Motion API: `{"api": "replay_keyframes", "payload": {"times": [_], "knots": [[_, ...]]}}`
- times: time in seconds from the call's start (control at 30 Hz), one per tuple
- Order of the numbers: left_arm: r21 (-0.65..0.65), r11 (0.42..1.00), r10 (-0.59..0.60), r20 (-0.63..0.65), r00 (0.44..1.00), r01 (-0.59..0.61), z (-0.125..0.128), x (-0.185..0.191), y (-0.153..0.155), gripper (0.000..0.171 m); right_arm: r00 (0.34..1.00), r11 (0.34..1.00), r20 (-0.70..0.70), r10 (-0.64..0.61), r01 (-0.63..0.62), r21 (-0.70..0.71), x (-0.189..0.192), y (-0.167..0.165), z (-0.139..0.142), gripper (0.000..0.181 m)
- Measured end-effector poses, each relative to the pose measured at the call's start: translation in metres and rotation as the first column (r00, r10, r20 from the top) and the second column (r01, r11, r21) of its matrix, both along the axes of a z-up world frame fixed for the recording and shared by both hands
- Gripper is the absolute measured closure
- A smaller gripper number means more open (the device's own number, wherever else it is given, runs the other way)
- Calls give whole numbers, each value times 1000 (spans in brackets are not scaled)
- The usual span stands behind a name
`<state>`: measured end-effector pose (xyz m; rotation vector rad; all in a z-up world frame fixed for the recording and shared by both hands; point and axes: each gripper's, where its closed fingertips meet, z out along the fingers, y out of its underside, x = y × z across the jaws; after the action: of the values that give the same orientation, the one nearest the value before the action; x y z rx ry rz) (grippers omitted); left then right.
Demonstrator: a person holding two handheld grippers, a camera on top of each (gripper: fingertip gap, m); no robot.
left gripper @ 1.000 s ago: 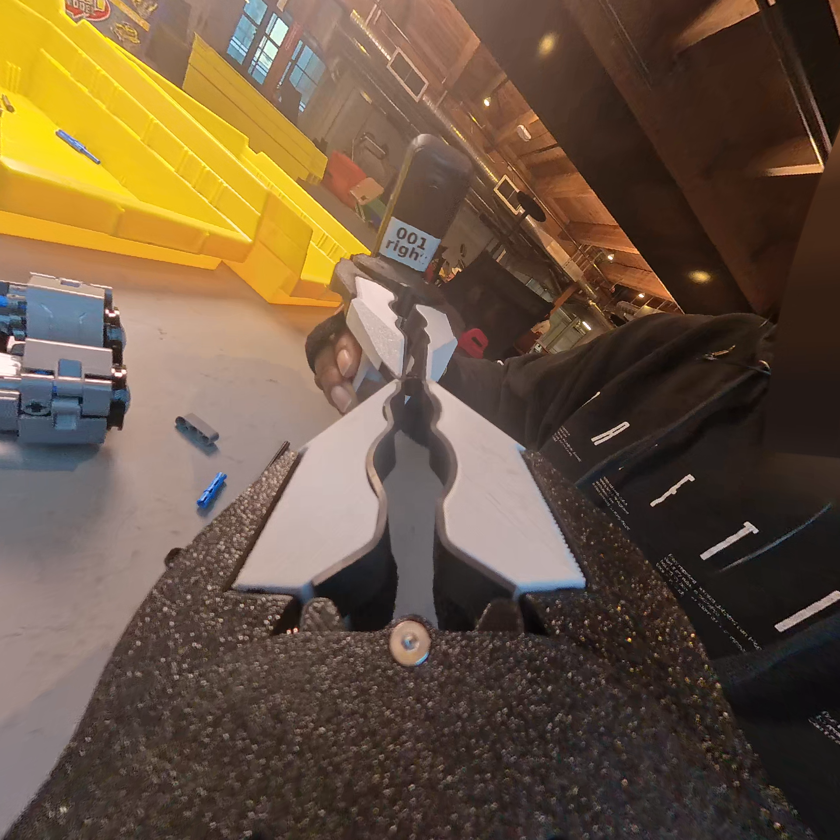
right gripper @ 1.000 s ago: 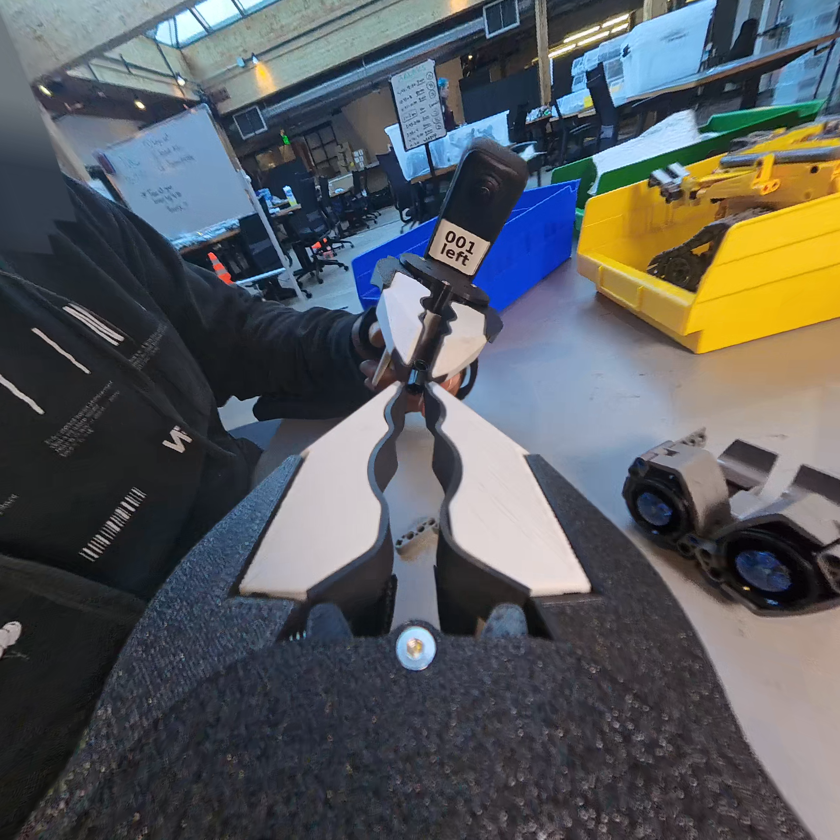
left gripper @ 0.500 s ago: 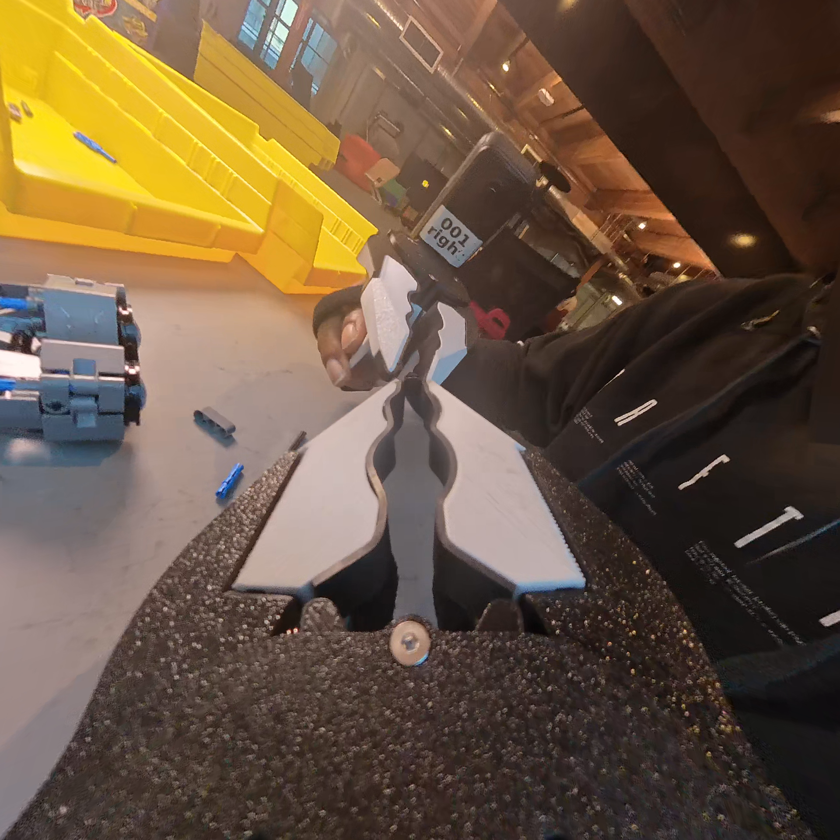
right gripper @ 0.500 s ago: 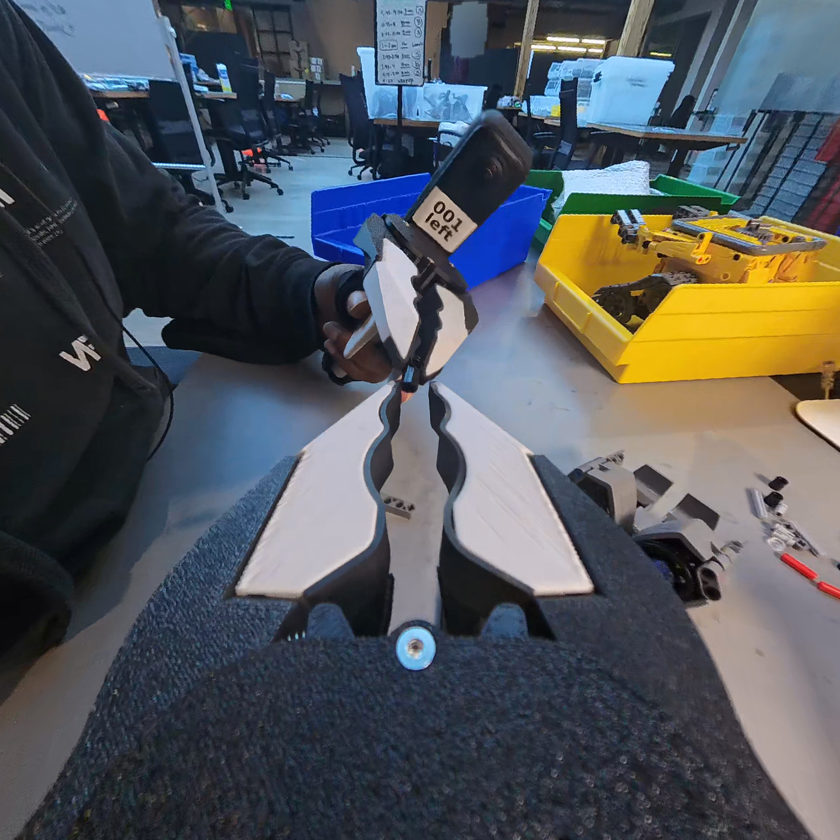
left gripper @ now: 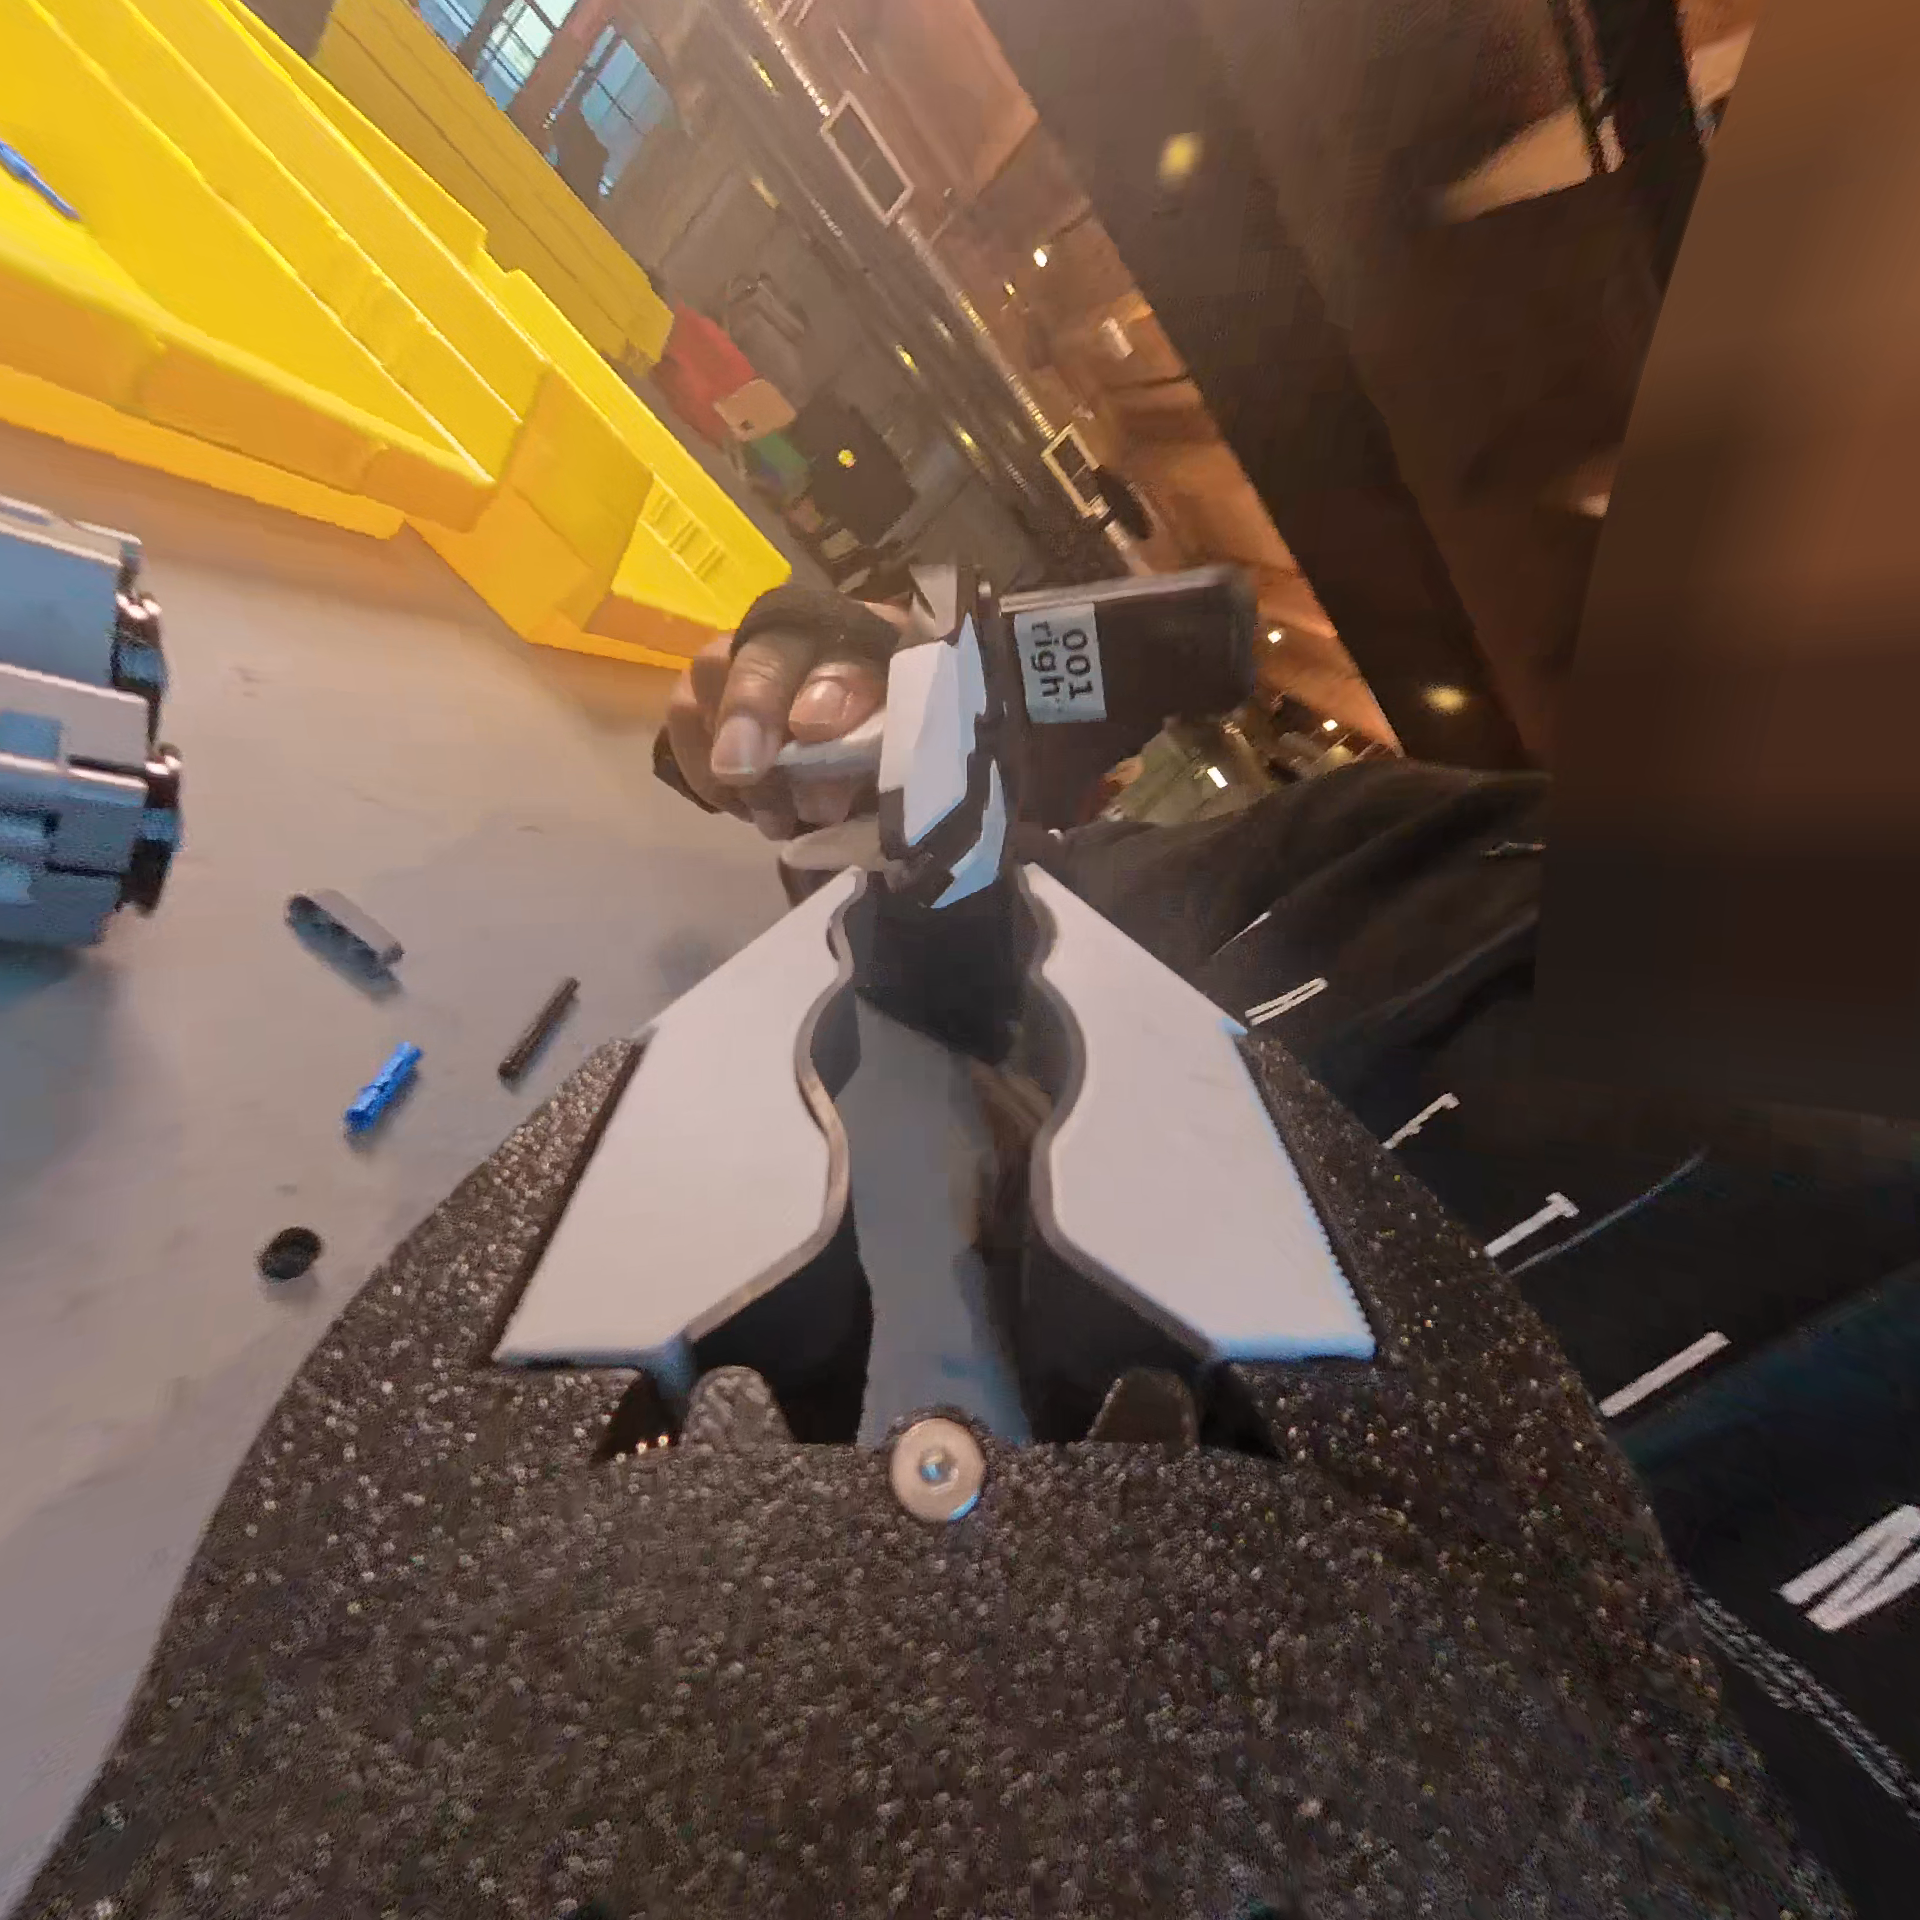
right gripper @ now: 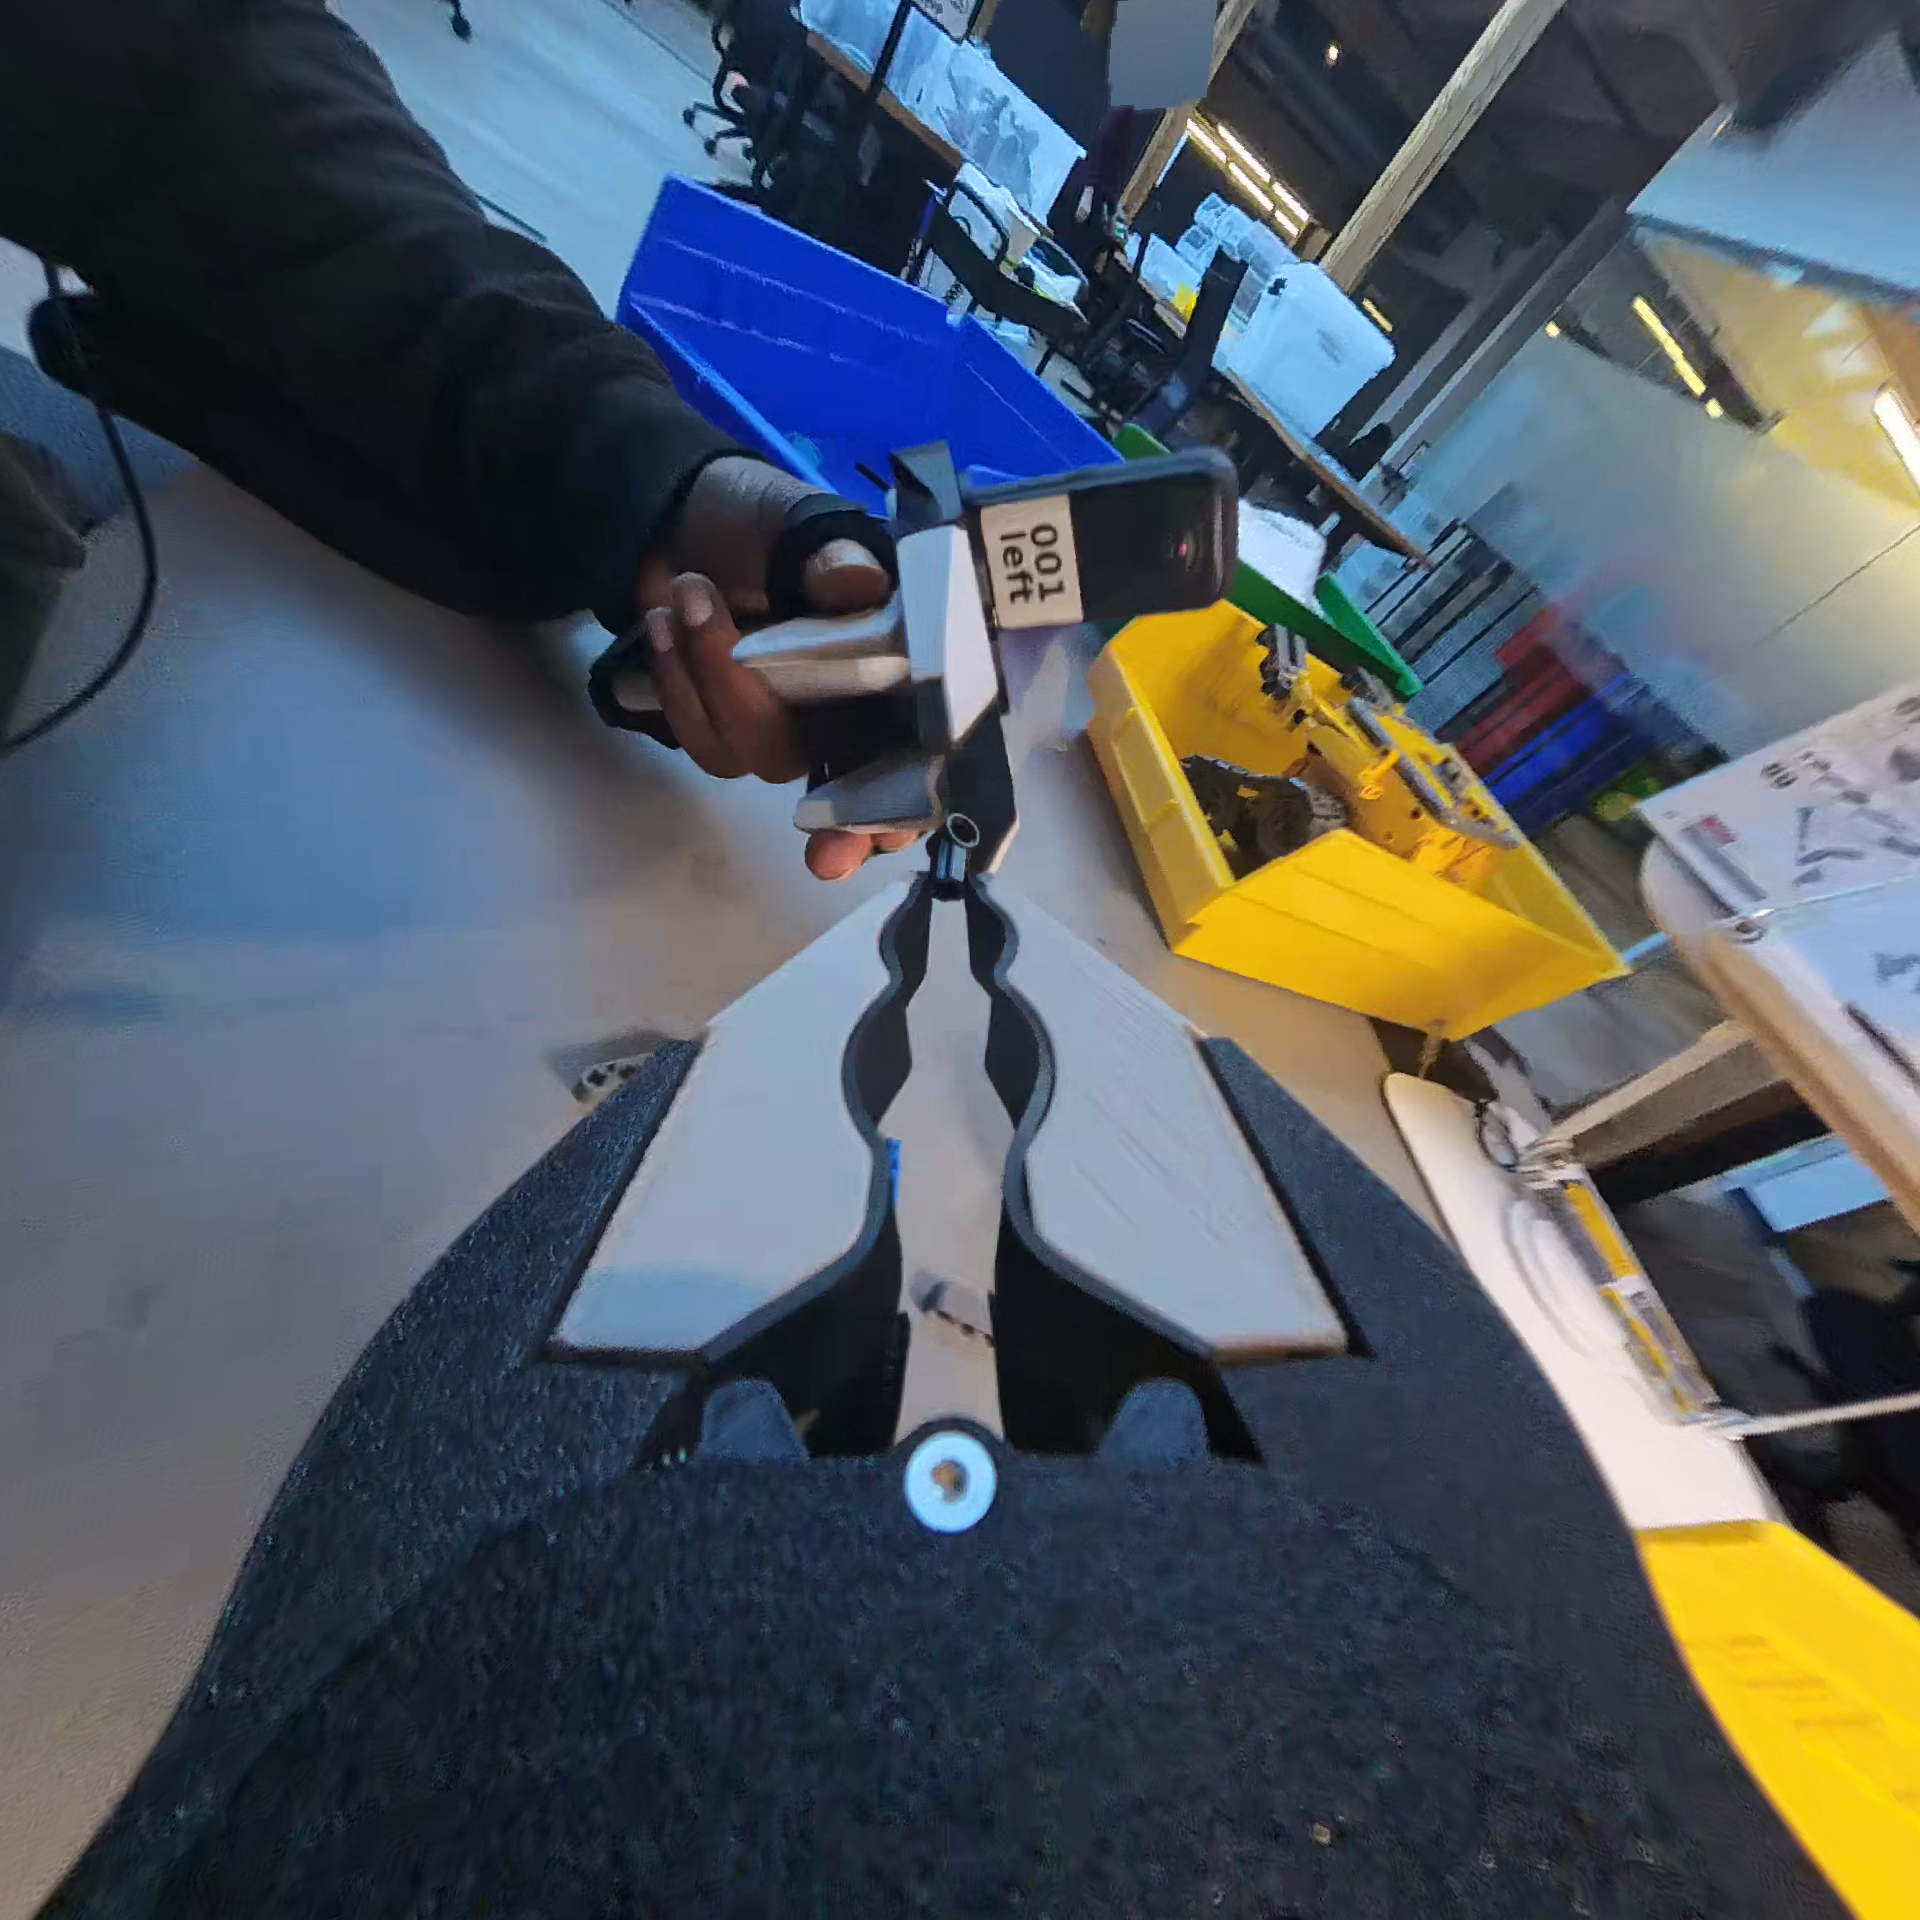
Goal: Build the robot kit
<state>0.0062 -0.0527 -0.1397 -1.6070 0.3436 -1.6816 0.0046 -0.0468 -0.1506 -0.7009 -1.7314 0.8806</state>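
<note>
The right hand-held gripper (right gripper: 948, 883) pinches a small black tube (right gripper: 951, 857). Only the left view shows the left hand-held gripper (left gripper: 940, 904), spread apart, and a blue pin (left gripper: 382, 1086) on the tabletop (left gripper: 416, 790).

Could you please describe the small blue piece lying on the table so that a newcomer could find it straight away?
In the left wrist view, start at the grey block model on the grey table. Below it lie loose bits: a grey beam, a thin black rod and a round black cap. The blue pin is the only blue one.
</note>
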Motion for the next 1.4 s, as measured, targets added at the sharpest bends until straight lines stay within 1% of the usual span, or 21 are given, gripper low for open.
{"api": "replay_keyframes", "payload": {"times": [0.03, 0.1, 0.27, 0.37, 0.5, 0.57, 0.67, 0.8, 0.83, 0.9, 0.97, 1.03, 1.13, 1.17, 1.23, 1.33, 1.4], "knots": [[-25, 1000, -11, 29, 1000, 11, 0, 0, 0, 145, 1000, 998, -16, -7, 7, 55, 0, -1, 1, 177], [-47, 998, -30, 43, 999, 32, -1, 2, -1, 145, 999, 988, -46, -20, 26, 152, 0, -3, 4, 176], [-55, 996, -64, 5, 998, 64, -7, 9, -6, 152, 997, 957, -72, -37, 56, 283, -1, -6, 3, 176], [-85, 994, -66, 37, 997, 69, -7, 9, -5, 152, 994, 909, -96, -54, 89, 407, -2, -5, 2, 177], [-122, 991, -53, 56, 997, 60, -10, 6, -1, 152, 990, 827, -121, -73, 128, 547, -4, -3, -2, 177], [-137, 989, -49, 69, 996, 58, -10, 5, 0, 152, 988, 800, -132, -75, 139, 583, -5, -4, -2, 177], [-160, 986, -28, 67, 997, 38, -13, 2, 3, 156, 988, 780, -131, -82, 145, 609, -5, -3, -4, 177], [-162, 987, -9, 45, 999, 16, -15, 1, 4, 162, 988, 773, -123, -89, 146, 617, -6, -1, -8, 177], [-146, 989, -6, 36, 999, 11, -14, 1, 4, 164, 988, 785, -126, -90, 149, 601, -6, -1, -7, 177], [-93, 996, 5, -6, 1000, -5, -12, 1, 3, 164, 988, 842, -122, -100, 149, 518, -6, -2, -5, 177], [-17, 1000, 24, -60, 998, -25, -9, 2, 1, 164, 989, 918, -100, -105, 135, 373, -6, -2, -3, 176], [64, 997, 39, -104, 994, -32, -4, 3, -2, 165, 993, 970, -76, -88, 103, 219, -5, -6, 0, 175], [181, 983, 70, -166, 984, -39, 1, 6, -7, 165, 998, 999, -45, -41, 41, -11, -3, -11, 6, 175], [223, 974, 85, -193, 977, -41, 1, 7, -8, 165, 999, 996, -31, -21, 18, -90, -2, -12, 7, 174], [309, 950, 119, -240, 963, -40, 3, 9, -11, 164, 999, 968, -9, 31, -32, -248, 0, -15, 10, 172], [413, 910, 171, -291, 941, -37, 4, 12, -14, 164, 993, 886, 32, 113, -86, -457, 3, -18, 13, 170], [454, 890, 190, -302, 934, -34, 6, 13, -16, 164, 988, 829, 35, 153, -109, -548, 5, -20, 15, 170]]}}
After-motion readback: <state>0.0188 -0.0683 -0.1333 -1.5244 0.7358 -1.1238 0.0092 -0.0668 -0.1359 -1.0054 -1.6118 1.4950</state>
